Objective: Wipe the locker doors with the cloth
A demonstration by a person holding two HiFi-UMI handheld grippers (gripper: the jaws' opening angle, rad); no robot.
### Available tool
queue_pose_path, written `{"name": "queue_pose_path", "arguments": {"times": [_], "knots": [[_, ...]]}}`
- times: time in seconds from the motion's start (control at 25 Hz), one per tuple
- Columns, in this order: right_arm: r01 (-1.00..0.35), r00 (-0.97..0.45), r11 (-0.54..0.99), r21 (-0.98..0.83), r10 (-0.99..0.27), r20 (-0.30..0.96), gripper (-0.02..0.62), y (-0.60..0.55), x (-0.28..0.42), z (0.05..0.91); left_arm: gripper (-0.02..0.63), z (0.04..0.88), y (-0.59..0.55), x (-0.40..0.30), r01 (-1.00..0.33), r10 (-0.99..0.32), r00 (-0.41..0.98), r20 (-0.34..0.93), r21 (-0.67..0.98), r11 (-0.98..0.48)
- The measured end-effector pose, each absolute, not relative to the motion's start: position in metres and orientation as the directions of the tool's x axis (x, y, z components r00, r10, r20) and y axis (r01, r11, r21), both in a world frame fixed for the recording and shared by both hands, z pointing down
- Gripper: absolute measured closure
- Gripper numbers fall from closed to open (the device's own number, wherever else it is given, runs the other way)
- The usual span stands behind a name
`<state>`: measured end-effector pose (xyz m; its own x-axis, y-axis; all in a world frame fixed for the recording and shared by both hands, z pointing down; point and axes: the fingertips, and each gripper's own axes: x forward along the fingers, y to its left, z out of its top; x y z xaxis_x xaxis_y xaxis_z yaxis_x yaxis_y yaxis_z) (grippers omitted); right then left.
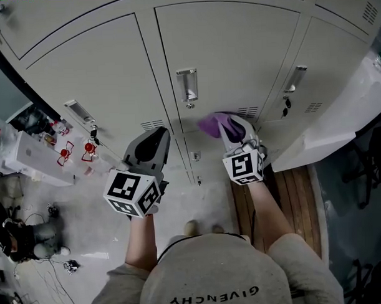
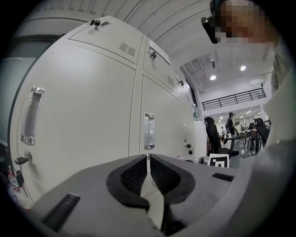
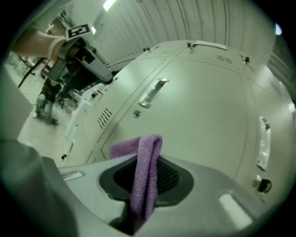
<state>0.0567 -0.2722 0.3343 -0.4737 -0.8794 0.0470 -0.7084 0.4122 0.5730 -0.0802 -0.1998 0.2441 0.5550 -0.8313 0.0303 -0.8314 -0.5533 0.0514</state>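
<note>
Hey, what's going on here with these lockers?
A person stands before pale lockers with a gripper in each hand. The right claw is shut on a purple cloth, held up low against the middle locker door; whether it touches is unclear. The left claw is shut, empty, and held alongside.

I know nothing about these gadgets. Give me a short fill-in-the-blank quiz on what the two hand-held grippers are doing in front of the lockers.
1. The cloth clamped in the right gripper is ____ in colour.
2. The left gripper holds nothing, and its jaws are ____.
3. In the head view, the locker door straight ahead has a shiny metal ____ for pulling it open.

Missing words: purple; shut; handle.
</note>
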Motion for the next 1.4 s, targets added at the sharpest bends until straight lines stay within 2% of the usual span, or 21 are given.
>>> {"name": "queue_pose_path", "arguments": {"times": [0.24,0.52,0.84,1.4], "knots": [[-0.545,-0.607,0.502,0.672,-0.789,0.096,0.526,-0.265,-0.033,0.347,0.588,0.249,-0.192,-0.113,-0.87,-0.869,0.492,0.042,0.056,-0.49],[-0.441,-0.579,0.447,0.779,-0.804,0.134,0.524,-0.266,-0.04,0.353,0.588,0.249,-0.19,-0.132,-0.887,-0.887,0.46,0.039,0.065,-0.457],[-0.515,-0.505,0.419,0.748,-0.853,0.13,0.525,-0.273,0.008,0.354,0.588,0.251,-0.193,-0.11,-0.861,-0.86,0.508,0.045,0.06,-0.506],[-0.687,-0.282,0.303,0.661,-0.949,0.141,0.518,-0.29,0.136,0.361,0.588,0.253,-0.201,-0.079,-0.823,-0.822,0.567,0.051,0.057,-0.565]]}}
